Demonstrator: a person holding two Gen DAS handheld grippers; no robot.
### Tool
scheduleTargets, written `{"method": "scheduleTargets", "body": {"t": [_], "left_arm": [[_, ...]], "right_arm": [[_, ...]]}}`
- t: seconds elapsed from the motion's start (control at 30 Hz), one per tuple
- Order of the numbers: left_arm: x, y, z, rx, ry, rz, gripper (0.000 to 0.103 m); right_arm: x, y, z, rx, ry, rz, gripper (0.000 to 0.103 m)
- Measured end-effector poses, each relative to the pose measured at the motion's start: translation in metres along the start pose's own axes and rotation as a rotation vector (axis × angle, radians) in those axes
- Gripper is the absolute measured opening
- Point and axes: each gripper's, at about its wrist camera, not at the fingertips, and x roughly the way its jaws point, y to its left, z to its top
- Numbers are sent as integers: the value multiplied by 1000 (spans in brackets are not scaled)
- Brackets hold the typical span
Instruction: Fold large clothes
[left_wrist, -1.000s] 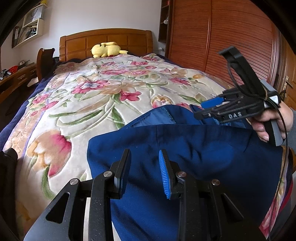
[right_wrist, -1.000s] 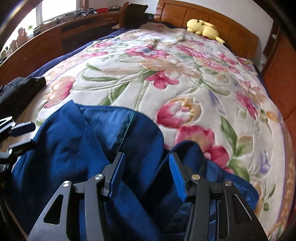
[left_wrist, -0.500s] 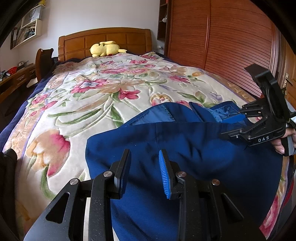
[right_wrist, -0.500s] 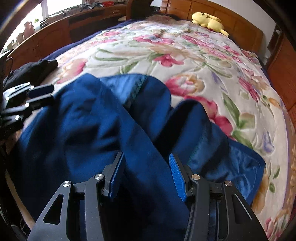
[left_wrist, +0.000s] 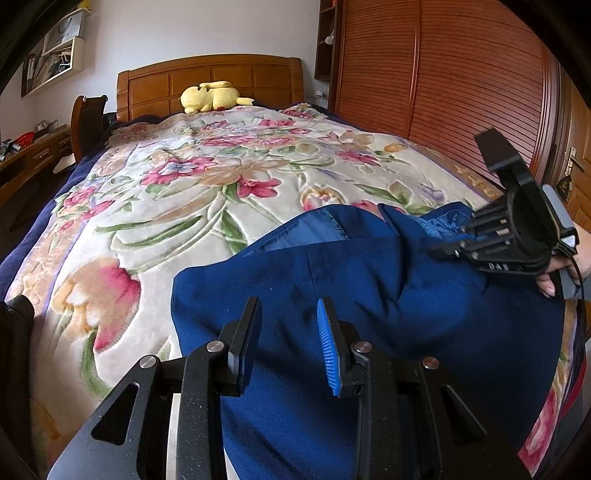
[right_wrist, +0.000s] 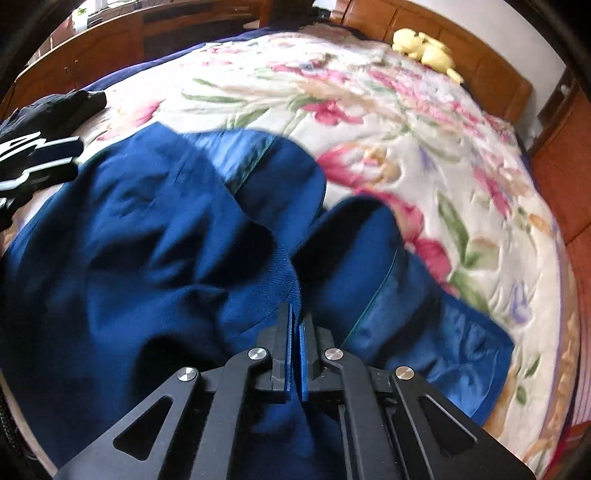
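Note:
A large dark blue garment lies crumpled on the near end of the flowered bed cover, its lighter lining showing at the far edge. My left gripper hovers open over the garment's near left part, with cloth below the gap and nothing pinched. My right gripper is shut on a raised fold of the blue garment. In the left wrist view a hand holds the right gripper at the garment's right side. The left gripper shows at the left edge of the right wrist view.
A yellow plush toy rests by the wooden headboard. A dark wooden wardrobe runs along the bed's right side. A black garment lies at the near left corner of the bed. A wooden desk stands to the left.
The right gripper swung from above the garment's middle down to its right side and went from open to shut on a fold. The left gripper stayed still and open.

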Motion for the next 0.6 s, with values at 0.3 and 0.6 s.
{"method": "scheduleTargets", "body": {"t": [0.3, 0.6], "left_arm": [[-2, 7, 1, -20, -5, 9, 32], [-1, 8, 2, -17, 0, 10, 32]], "right_arm": [[3, 3, 46, -58, -91, -96, 2], [50, 10, 69, -65, -59, -152, 2]]}}
